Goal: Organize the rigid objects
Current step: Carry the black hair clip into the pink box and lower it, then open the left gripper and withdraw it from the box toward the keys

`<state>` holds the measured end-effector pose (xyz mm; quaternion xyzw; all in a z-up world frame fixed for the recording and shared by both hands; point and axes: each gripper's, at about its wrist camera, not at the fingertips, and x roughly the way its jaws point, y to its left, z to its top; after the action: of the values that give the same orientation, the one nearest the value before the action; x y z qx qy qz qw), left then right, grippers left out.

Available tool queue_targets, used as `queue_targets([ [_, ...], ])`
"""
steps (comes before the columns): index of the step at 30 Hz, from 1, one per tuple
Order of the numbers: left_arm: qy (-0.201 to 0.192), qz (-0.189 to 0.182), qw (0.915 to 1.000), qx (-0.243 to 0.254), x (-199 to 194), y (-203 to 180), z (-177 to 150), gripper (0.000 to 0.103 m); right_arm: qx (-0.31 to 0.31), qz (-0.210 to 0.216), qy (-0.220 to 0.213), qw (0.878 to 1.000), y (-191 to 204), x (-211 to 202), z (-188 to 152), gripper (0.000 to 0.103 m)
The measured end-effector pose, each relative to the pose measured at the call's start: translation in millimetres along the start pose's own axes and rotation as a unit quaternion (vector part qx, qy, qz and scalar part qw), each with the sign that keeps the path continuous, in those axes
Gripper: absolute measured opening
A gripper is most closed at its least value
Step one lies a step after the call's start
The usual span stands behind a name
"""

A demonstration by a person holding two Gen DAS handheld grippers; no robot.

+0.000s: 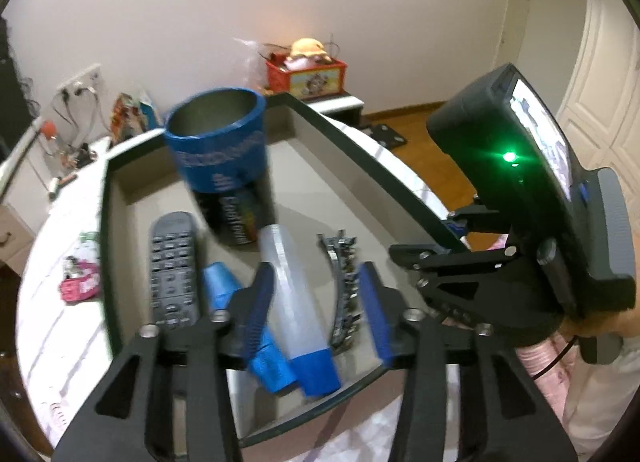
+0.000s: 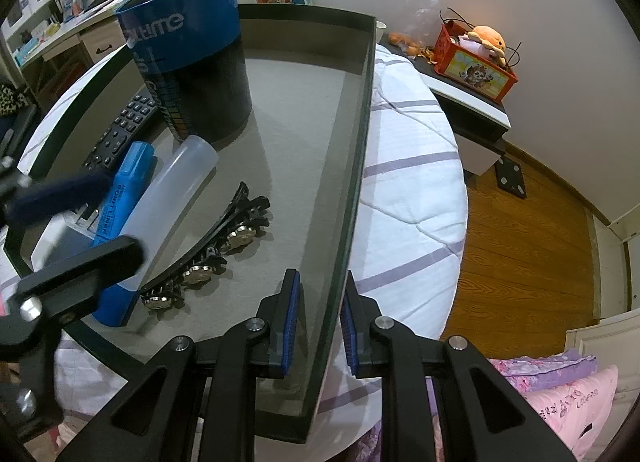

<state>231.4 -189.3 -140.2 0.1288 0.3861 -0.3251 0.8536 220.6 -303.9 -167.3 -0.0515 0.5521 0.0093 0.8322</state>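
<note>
Your right gripper (image 2: 320, 322) fingers clamp the tray (image 2: 352, 150) wall, while your left gripper (image 1: 316, 310) fingers straddle the clear bottle (image 1: 292, 286) loosely, open floor beyond.

My left gripper (image 1: 316, 310) points steeply down with its jaws apart; my right gripper (image 2: 320, 326) is clamped, aimed downward.

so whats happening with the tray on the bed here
A person works two handheld grippers. The right gripper is clamped on the rim of the dark shallow tray. The left gripper, jaws apart, straddles the clear plastic bottle with a blue cap, lying between a blue highlighter and a black hair clip.
</note>
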Motion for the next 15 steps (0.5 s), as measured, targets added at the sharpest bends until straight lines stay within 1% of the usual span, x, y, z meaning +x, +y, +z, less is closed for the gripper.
queue_targets([
  [1, -0.006, 0.004, 1.0000, 0.001, -6.0, 1.7, -2.7, 0.058, 0.000, -0.001, 0.001, 1.000, 0.5, 0.1, 0.2, 0.021],
  [2, -0.011, 0.011, 0.9999, -0.001, -12.6, 4.9, -5.3, 0.066, 0.000, -0.003, 0.002, 1.000, 1.0, 0.1, 0.6, 0.021],
  [3, -0.015, 0.016, 0.9998, -0.003, -17.1, 7.0, -7.9, 0.072, 0.000, -0.004, 0.002, 1.000, 1.5, 0.1, 0.7, 0.021],
  [4, -0.022, 0.023, 0.9995, -0.005, -23.8, 10.6, -10.9, 0.082, 0.001, -0.005, 0.002, 1.000, 1.9, 0.0, 0.5, 0.021],
  [5, -0.031, 0.034, 0.9989, -0.008, -31.9, 14.8, -14.6, 0.088, 0.001, -0.006, 0.002, 1.000, 2.4, 0.1, 0.6, 0.021],
  [8, -0.049, 0.047, 0.9974, -0.023, -49.6, 31.3, -24.0, 0.096, 0.003, -0.010, 0.003, 1.000, 3.5, -0.2, 1.2, 0.021],
  [10, -0.052, 0.062, 0.9961, -0.036, -56.8, 44.9, -30.5, 0.100, 0.004, -0.013, 0.004, 1.000, 4.9, -0.2, 1.7, 0.021],
  [13, -0.041, 0.101, 0.9926, -0.055, -61.5, 68.5, -47.3, 0.100, 0.005, -0.017, 0.005, 1.000, 7.7, -0.3, 2.7, 0.021],
  [15, -0.034, 0.110, 0.9903, -0.078, -63.7, 87.4, -57.5, 0.100, 0.006, -0.022, 0.006, 1.000, 9.6, -0.3, 3.4, 0.021],
])
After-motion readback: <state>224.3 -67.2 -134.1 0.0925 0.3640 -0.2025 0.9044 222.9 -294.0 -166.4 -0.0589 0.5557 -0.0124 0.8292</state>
